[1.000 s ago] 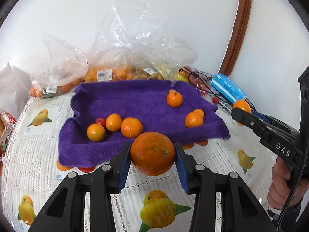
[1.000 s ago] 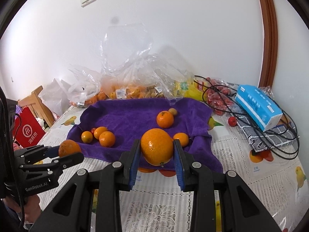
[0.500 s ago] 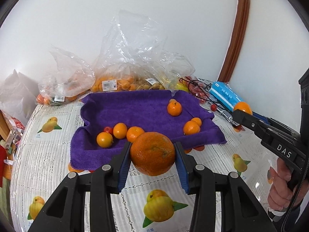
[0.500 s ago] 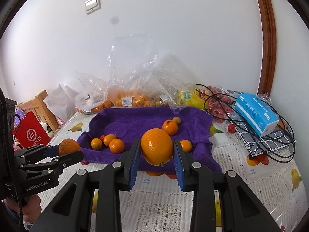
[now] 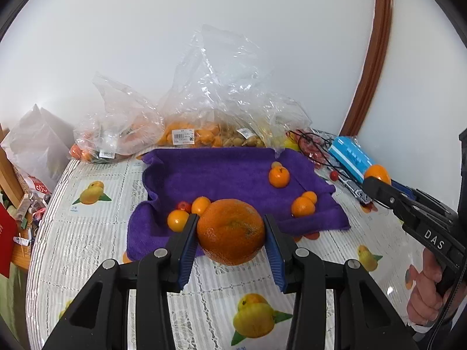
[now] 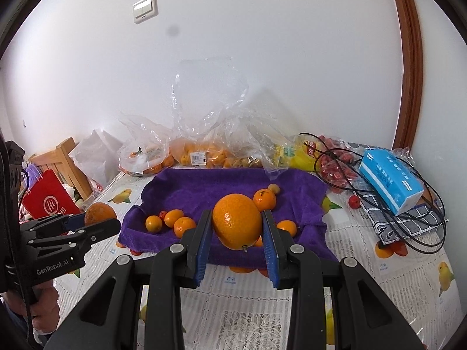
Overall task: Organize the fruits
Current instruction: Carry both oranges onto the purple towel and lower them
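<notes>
My left gripper (image 5: 230, 233) is shut on a large dark orange (image 5: 230, 230), held in the air in front of the purple towel (image 5: 227, 175). My right gripper (image 6: 237, 227) is shut on a large bright orange (image 6: 237, 223), also in front of the towel (image 6: 221, 186). Several small oranges (image 5: 278, 177) and a small red fruit (image 5: 183, 205) lie on the towel. The right gripper also shows at the right of the left wrist view (image 5: 376, 182). The left gripper also shows at the left of the right wrist view (image 6: 99, 221).
Clear plastic bags of fruit (image 6: 204, 151) stand against the wall behind the towel. A blue tissue pack (image 6: 391, 180), black cables (image 6: 408, 221) and a checked cloth lie at the right. A red bag (image 6: 48, 204) and a wooden chair (image 6: 62, 157) stand left of the table.
Both grippers have pulled back and up from the towel with their oranges still held. The fruit on the towel has not moved.
</notes>
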Demonstrator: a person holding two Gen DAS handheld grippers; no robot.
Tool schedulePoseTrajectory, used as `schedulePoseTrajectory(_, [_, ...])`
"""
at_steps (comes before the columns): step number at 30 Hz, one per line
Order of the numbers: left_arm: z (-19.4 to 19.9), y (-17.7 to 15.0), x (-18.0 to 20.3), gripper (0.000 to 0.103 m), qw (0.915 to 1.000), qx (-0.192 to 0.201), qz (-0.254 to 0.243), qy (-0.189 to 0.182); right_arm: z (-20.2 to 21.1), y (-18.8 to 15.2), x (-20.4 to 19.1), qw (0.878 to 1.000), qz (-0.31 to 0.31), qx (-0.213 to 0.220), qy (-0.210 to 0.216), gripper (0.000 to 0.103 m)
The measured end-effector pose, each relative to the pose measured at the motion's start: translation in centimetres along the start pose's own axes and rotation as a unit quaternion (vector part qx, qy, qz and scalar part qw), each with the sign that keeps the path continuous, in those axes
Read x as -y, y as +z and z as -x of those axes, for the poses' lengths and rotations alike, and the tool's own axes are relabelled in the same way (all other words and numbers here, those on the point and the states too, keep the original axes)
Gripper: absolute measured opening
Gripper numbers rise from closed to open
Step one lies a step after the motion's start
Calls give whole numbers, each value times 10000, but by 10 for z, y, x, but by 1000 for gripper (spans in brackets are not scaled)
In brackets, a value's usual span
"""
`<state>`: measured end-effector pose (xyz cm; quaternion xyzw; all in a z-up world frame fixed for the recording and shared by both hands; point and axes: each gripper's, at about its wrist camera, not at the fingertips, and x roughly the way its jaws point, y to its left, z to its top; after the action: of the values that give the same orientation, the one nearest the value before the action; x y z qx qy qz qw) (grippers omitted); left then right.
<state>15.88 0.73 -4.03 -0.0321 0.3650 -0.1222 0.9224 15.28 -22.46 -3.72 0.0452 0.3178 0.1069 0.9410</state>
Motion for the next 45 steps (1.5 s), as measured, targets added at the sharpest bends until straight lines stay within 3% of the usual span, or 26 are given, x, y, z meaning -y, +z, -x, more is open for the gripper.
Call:
schedulePoseTrajectory(21, [-26, 23, -11, 42, 9999, 71, 68, 138, -24, 21, 5, 10000, 43, -49, -75, 33])
schedulePoseTrajectory(45, [-96, 37, -41, 42, 9987, -216, 426, 188, -96, 26, 31, 9991, -96, -401, -87, 33])
